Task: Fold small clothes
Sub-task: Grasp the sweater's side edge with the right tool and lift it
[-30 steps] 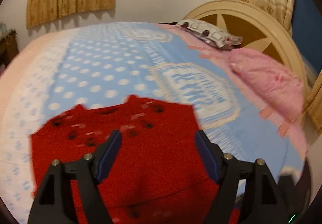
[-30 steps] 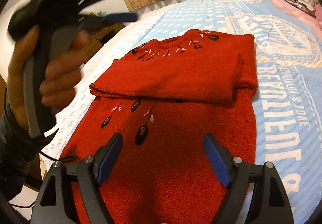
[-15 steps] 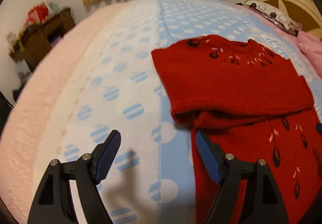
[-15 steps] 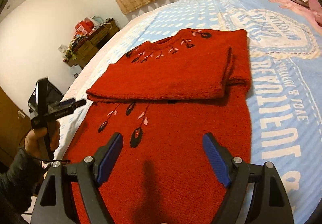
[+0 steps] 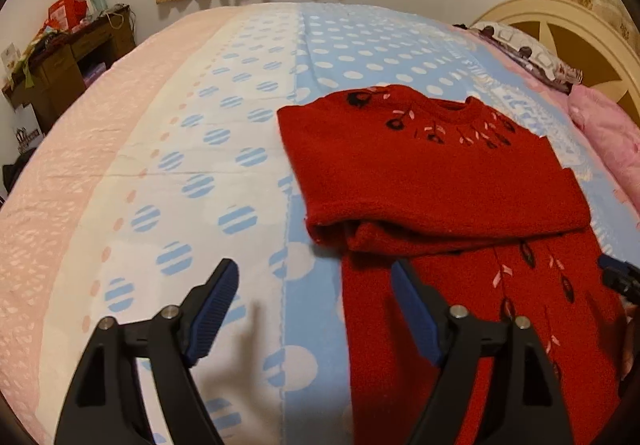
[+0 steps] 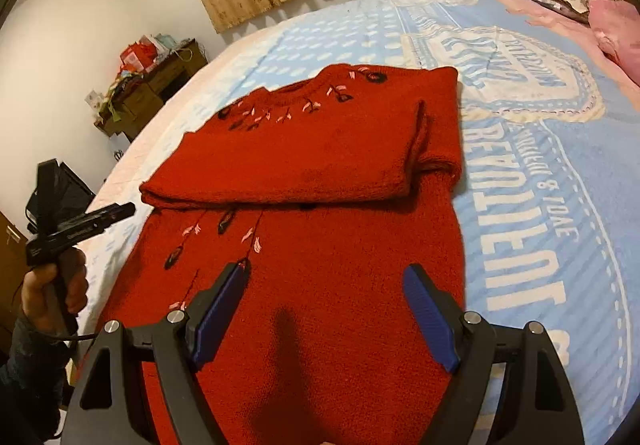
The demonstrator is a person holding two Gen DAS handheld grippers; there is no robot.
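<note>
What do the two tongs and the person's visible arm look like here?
Both tongs, left and right, have black triangular cut-out frames, silver pivot screws and ribbed blue pads. Seen from the right, the left tool has a black pistol-style handle with a thin black cable. The sleeve is dark.

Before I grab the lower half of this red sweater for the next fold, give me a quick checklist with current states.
1. Red sweater flat on the bed: ok.
2. Upper part with sleeves folded in: ok.
3. Right gripper over the lower half, empty: ok.
4. Left gripper straddling the sweater's side edge, jaws opening, nothing gripped: ok.
5. Bottom hem located: cannot tell, out of frame.
</note>
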